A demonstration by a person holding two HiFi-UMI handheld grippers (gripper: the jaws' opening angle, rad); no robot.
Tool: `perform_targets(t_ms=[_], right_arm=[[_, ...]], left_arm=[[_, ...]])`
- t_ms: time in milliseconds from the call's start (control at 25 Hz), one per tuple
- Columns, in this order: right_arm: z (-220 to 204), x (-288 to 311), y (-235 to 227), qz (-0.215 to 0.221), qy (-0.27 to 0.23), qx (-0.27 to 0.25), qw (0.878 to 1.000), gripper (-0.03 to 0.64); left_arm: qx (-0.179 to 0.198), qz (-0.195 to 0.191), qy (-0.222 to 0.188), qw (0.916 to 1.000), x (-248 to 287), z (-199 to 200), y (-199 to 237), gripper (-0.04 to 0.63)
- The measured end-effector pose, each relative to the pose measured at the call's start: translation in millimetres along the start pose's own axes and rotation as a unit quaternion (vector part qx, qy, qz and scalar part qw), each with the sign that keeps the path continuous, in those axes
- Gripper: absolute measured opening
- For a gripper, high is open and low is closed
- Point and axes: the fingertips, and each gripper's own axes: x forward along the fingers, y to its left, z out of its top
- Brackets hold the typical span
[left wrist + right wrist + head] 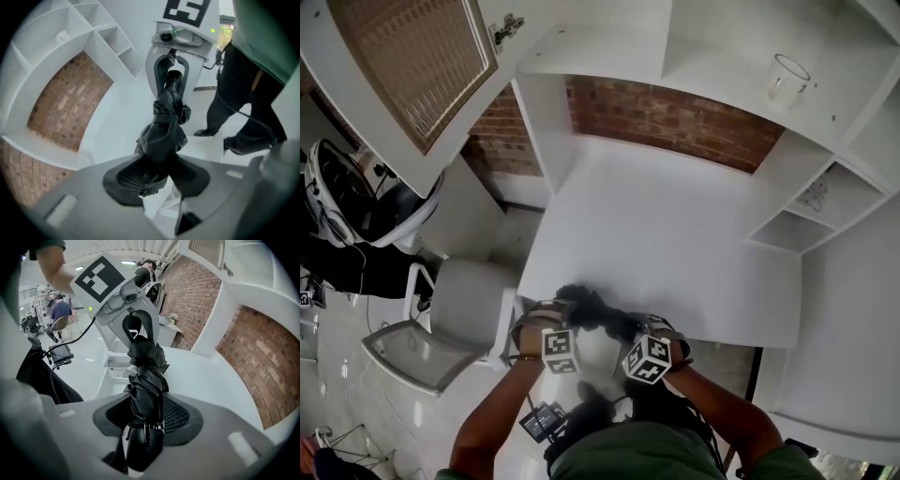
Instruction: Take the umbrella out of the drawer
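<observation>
A black folded umbrella (598, 312) hangs level over the front edge of the white desk (675, 234), held at both ends. My left gripper (551, 319) is shut on its crumpled fabric end (161, 140), which runs between the dark pads. My right gripper (656, 333) is shut on the handle end (145, 380), and the rounded black handle (143, 451) sticks out toward the camera. Each gripper view shows the other gripper at the umbrella's far end: the right gripper (174, 77) and the left gripper (136, 329). A white drawer unit (114, 364) with open trays stands below.
A brick wall (675, 117) backs the desk. White shelves at the right hold a mug (787, 80). A cabinet door with a wicker panel (412, 66) hangs open at the upper left. A pale chair (459, 323) stands left of the desk. People sit far off (61, 310).
</observation>
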Motion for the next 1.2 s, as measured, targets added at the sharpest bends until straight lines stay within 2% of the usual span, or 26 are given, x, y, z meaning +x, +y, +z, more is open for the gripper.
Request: perform_targets(t_ms=[80, 160, 360, 440, 520, 640, 680, 840, 960, 1040, 1200], right_arm=[[-5, 1, -22, -0.01, 0.001, -0.007, 1.0, 0.181], [-11, 6, -44, -0.018, 0.006, -0.016, 1.0, 0.183], [-34, 21, -87, -0.024, 0.028, -0.038, 0.999, 0.187], [-45, 29, -101, -0.025, 0.036, -0.037, 0.998, 0.19], [-54, 36, -118, -0.03, 0.047, -0.033, 0.998, 0.196], [-58, 35, -140, -0.042, 0.054, -0.017, 0.997, 0.195], [-54, 31, -147, -0.048, 0.046, -0.008, 0.998, 0.178], [-27, 0, -170, -0.067, -0.004, 0.036, 0.997, 0.176], [4, -43, -182, -0.091, -0.071, 0.079, 0.99, 0.148], [31, -78, -184, -0.107, -0.126, 0.104, 0.981, 0.111], [86, -147, -171, -0.117, -0.228, 0.133, 0.957, 0.045]], left_arm=[[-0.014, 0.016, -0.002, 0.9998, 6, 9, 20, 0.138], [-0.027, 0.029, -0.004, 0.9992, 14, 17, 39, 0.095], [-0.068, 0.028, -0.002, 0.9973, 36, 26, 64, 0.073], [-0.087, 0.032, -0.005, 0.9957, 39, 28, 73, 0.036], [-0.113, 0.036, -0.014, 0.9929, 38, 28, 83, 0.022], [-0.168, 0.046, -0.043, 0.9837, 24, 26, 98, 0.008], [-0.188, 0.051, -0.053, 0.9794, 16, 24, 101, 0.006], [-0.26, 0.085, -0.1, 0.9565, -25, 13, 114, 0.003], [-0.297, 0.124, -0.144, 0.9357, -70, 9, 126, 0.003], [-0.319, 0.151, -0.176, 0.919, -104, 5, 133, 0.003], [-0.363, 0.198, -0.238, 0.8788, -174, -4, 140, 0.003]])
